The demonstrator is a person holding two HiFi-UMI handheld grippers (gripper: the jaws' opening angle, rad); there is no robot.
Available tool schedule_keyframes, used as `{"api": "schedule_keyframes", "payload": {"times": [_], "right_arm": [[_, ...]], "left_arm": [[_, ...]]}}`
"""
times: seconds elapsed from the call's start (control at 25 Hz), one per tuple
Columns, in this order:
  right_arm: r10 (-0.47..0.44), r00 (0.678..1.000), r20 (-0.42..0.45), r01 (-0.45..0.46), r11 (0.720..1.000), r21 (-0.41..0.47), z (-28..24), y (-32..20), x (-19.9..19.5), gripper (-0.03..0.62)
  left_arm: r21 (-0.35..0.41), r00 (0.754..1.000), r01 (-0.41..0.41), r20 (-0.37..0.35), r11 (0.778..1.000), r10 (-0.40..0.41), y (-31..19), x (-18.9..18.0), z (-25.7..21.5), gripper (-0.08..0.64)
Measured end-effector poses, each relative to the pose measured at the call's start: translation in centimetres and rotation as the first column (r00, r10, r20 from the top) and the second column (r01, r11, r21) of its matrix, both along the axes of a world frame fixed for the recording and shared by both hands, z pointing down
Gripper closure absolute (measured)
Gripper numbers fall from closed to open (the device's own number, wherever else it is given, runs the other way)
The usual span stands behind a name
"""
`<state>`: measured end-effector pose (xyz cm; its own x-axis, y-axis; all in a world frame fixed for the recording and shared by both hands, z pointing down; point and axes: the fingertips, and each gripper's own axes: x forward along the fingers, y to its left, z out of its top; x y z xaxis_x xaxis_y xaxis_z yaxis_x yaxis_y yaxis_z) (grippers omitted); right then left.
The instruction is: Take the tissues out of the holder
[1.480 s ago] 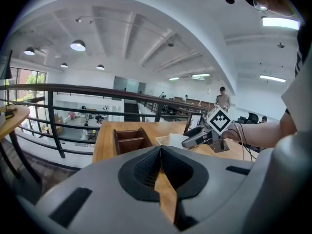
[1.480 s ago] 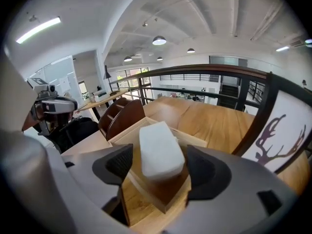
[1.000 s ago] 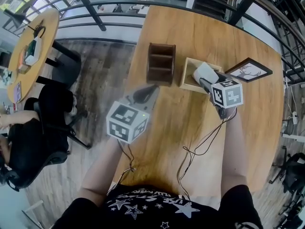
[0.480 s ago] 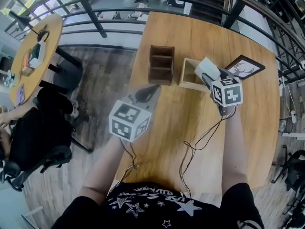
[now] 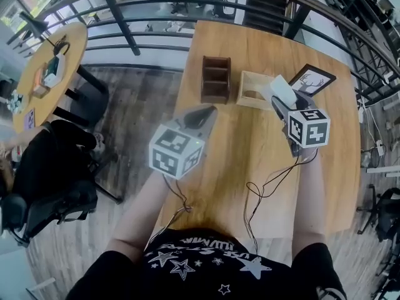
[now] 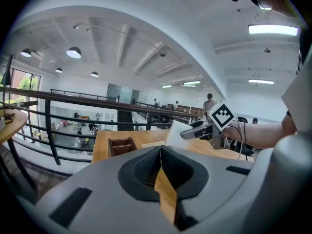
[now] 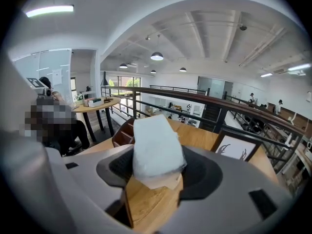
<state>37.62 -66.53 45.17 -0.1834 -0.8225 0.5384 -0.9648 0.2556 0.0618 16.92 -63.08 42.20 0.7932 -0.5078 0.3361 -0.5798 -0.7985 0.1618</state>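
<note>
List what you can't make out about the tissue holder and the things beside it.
Holder, inside: head view, the tissue pack in the right claw covers its right end.
Picture frame, drawing: head view, too small.
Organizer, compartments: head view, too dark.

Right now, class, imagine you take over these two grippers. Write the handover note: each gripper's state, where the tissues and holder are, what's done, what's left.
Left gripper: shut, empty, hovering over the table near its left edge.
Right gripper: jaws have just been closing and are clamped on the tissues, raised by the right end of the holder.
Done: tissues are out of the holder.
Left: probably set them down on bare table and let go.
</note>
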Motion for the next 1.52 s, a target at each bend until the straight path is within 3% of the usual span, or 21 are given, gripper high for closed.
{"api": "schedule_keyframes", "payload": {"times": [0.72, 1.12, 1.52], "right_arm": [[0.035, 0.997, 0.07, -0.038, 0.999, 0.033, -3.1, 15.5, -12.5, 0.324], [0.049, 0.99, 0.132, -0.052, 0.998, 0.02, -3.0, 25.1, -20.4, 0.324], [0.101, 0.979, 0.178, -0.1, 0.995, -0.015, -1.0, 36.1, -25.9, 0.324]], "left_arm": [[0.024, 0.997, -0.064, -0.044, 0.998, 0.065, 12.5, -9.7, -3.1, 0.546], [0.032, 0.991, -0.102, -0.086, 0.994, 0.104, 19.7, -14.9, -4.5, 0.546], [0.015, 0.98, -0.181, -0.084, 0.983, 0.182, 28.5, -18.7, -3.3, 0.546]]}}
